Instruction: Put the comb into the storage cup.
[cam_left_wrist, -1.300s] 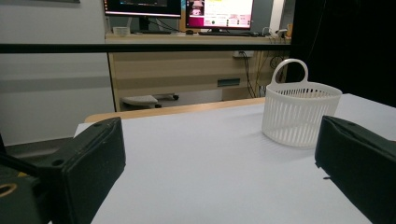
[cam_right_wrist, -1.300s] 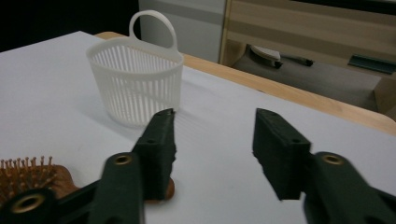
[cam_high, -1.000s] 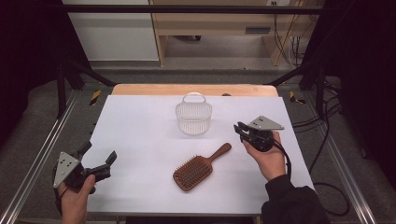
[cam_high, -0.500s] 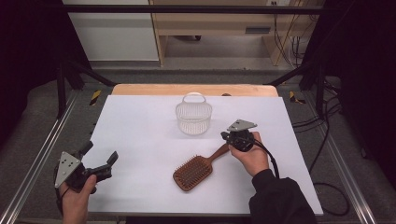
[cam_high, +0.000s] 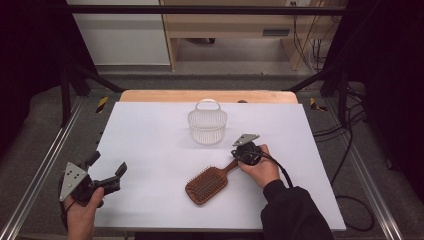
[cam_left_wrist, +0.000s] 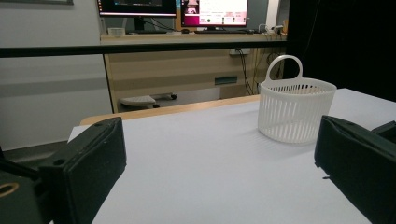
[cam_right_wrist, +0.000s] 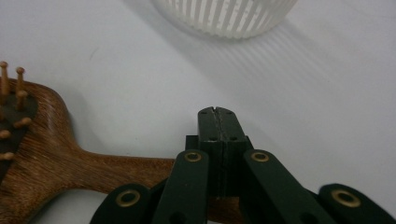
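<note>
A wooden hairbrush (cam_high: 206, 185) lies bristles up on the white table (cam_high: 150, 130), its handle pointing to the back right. My right gripper (cam_high: 240, 155) is low over the end of that handle, its jaws shut flat against each other. In the right gripper view the closed tips (cam_right_wrist: 218, 114) reach past the handle (cam_right_wrist: 116, 170), which runs under the linkage; nothing is between the pads. A white slatted basket (cam_high: 207, 125) stands just behind. My left gripper (cam_high: 107, 163) rests at the front left, open and holding nothing; between its wide jaws (cam_left_wrist: 222, 163) the basket (cam_left_wrist: 294, 112) shows far off.
The white sheet ends near the person's side, with metal frame rails (cam_high: 45, 165) along both sides. A wooden strip (cam_high: 207, 96) edges the far side. A cable (cam_high: 280, 167) trails from the right gripper over the sleeve.
The right hand has come left and down from the right part of the table to the brush handle. The left hand has stayed where it was.
</note>
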